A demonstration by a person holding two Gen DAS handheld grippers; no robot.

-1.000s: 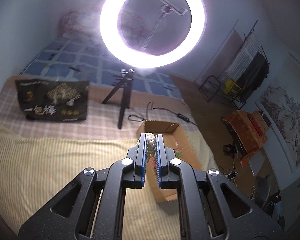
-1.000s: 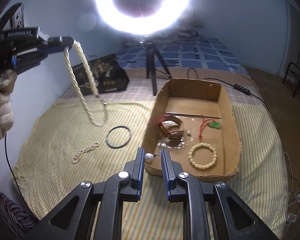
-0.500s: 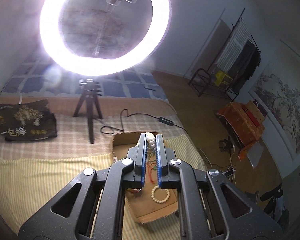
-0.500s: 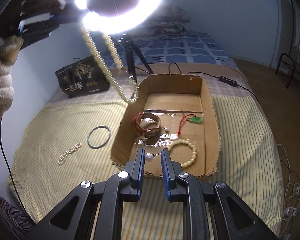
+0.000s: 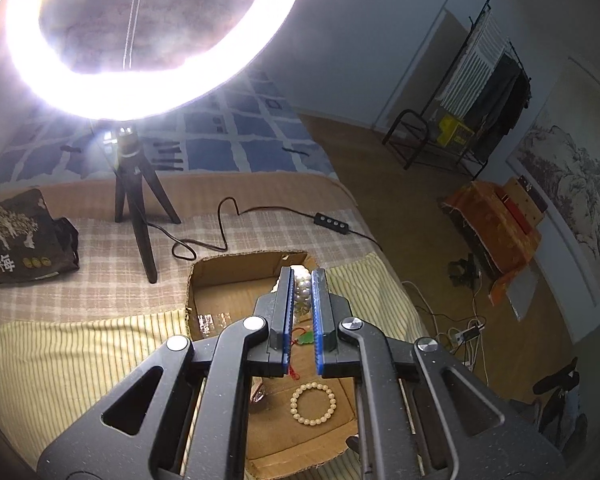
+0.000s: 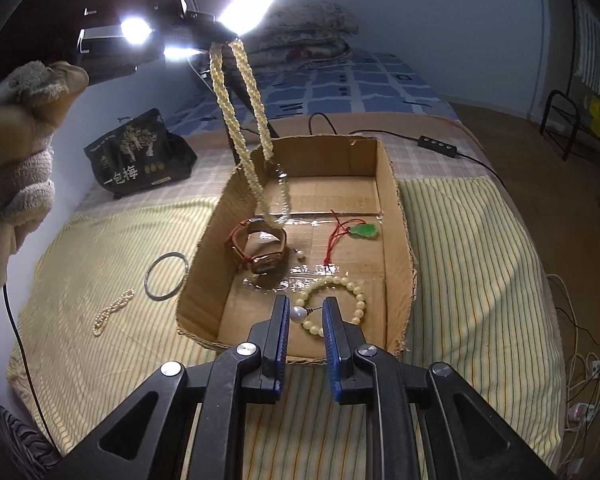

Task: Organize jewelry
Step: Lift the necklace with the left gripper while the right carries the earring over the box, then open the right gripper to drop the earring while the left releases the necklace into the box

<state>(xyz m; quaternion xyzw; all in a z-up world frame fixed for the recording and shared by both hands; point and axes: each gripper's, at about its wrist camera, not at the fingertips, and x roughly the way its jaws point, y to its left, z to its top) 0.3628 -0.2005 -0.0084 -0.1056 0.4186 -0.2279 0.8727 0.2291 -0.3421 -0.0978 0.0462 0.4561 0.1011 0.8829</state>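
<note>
On the bed (image 6: 480, 240) sits an open cardboard box (image 6: 396, 208). My left tool (image 5: 302, 292) pinches a long bead necklace (image 6: 236, 120), dangling into the box. My right tool (image 6: 305, 316) holds a pearl earring (image 6: 299, 313) between part-closed fingers above the near wall.

Black speckled gripper (image 6: 306, 320) arms, silver screws, blue ribbed pads (image 6: 334, 332) — beige fuzzy glove (image 6: 16, 160)
</note>
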